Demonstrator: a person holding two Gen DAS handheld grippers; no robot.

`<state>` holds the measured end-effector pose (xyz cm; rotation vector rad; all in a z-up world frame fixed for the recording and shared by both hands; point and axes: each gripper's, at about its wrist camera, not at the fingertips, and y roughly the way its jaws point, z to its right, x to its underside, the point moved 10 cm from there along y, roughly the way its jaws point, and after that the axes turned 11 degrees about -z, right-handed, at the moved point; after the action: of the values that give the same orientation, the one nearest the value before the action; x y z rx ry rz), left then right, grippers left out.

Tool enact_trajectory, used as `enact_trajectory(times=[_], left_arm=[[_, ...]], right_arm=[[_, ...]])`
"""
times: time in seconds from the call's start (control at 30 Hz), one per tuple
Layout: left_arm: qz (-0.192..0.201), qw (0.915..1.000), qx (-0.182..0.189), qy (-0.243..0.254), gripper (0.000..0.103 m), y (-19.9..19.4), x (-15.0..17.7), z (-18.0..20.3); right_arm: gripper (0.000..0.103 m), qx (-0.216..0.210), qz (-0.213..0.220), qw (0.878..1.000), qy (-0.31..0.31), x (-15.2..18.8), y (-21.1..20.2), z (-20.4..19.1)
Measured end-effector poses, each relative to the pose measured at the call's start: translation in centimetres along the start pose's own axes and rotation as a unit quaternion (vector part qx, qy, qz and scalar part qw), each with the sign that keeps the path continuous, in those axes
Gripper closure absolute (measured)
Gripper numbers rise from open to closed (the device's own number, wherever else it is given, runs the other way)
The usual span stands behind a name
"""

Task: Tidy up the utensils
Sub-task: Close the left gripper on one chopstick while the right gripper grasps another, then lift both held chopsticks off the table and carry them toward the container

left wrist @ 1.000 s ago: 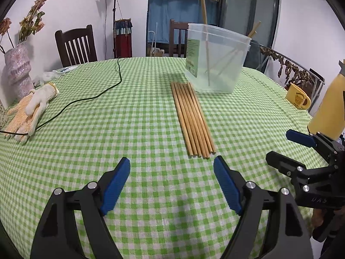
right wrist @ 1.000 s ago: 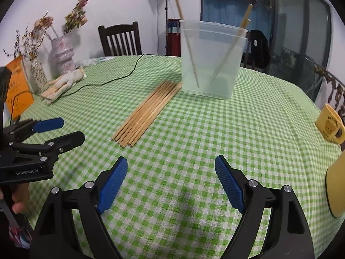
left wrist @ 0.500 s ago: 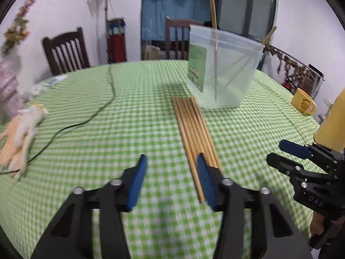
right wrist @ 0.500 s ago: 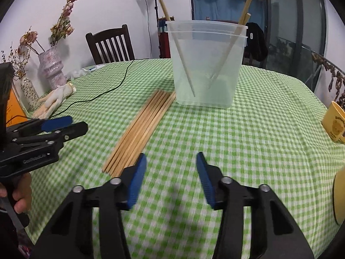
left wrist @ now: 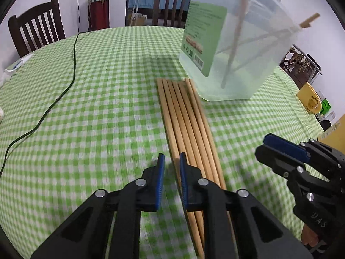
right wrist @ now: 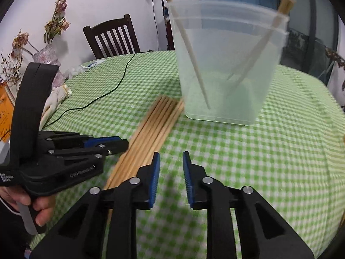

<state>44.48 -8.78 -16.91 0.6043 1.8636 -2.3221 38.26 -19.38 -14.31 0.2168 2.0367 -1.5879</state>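
Observation:
Several wooden chopsticks (left wrist: 187,125) (right wrist: 157,125) lie side by side on the green checked tablecloth, their far ends at a clear plastic container (left wrist: 226,49) (right wrist: 226,64). Three more chopsticks (right wrist: 189,43) lean inside it. My left gripper (left wrist: 171,159) (right wrist: 116,144) hovers over the near left edge of the row. Its jaws are closing to a narrow gap, with the leftmost stick lying below that gap and no pad pressing on it. My right gripper (right wrist: 171,157) (left wrist: 280,149) is over bare cloth just right of the row, its jaws closing with nothing between them.
A black cable (left wrist: 73,49) crosses the cloth on the left. White gloves (right wrist: 56,99) and a vase of dried flowers (right wrist: 47,56) sit at the left edge. A yellow mug (left wrist: 310,101) stands on the right, and wooden chairs (left wrist: 36,30) line the far side.
Both grippers have moved forward toward the chopsticks and the container. Both pairs of jaws have narrowed from wide apart to a small gap.

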Motion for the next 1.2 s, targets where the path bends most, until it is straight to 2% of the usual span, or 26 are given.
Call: enact_trajectory(times=[0.23, 0.4, 0.7, 0.73, 0.93, 1.0, 1.2], left_arm=[[-0.003, 1.0, -0.004, 0.007, 0.091, 1.0, -2.0, -0.3], [-0.007, 1.0, 0.003, 0.005, 0.092, 0.9, -1.9, -0.6], [-0.036, 0.9987, -0.026, 0.026, 0.094, 1.8, -3.9, -0.6], [-0.037, 0.9986, -0.028, 0.027, 0.098, 1.7, -3.8, -0.5], [-0.027, 0.9991, -0.015, 0.03, 0.099, 0.8, -1.6, 0.0], [-0.024, 0.9991, -0.014, 0.031, 0.099, 0.5, -0.9, 0.1], [-0.008, 0.9994, -0.018, 0.029, 0.1, -1.8, 0.4, 0.0]], right_arm=[[0.083, -0.015, -0.024, 1.0, 0.007, -1.5, 2.9, -0.5], [0.084, -0.01, -0.034, 0.999, 0.011, -1.7, 4.6, -0.8], [0.084, 0.007, -0.042, 0.999, 0.024, -2.8, 5.4, 0.0], [0.084, 0.008, -0.043, 0.999, 0.023, -2.8, 5.4, -0.1], [0.084, 0.009, -0.037, 0.999, 0.011, -2.1, 5.2, -0.4], [0.093, 0.01, -0.036, 0.999, -0.002, -1.8, 5.1, -0.5], [0.097, 0.014, -0.039, 0.999, -0.009, -1.1, 3.9, 0.0]])
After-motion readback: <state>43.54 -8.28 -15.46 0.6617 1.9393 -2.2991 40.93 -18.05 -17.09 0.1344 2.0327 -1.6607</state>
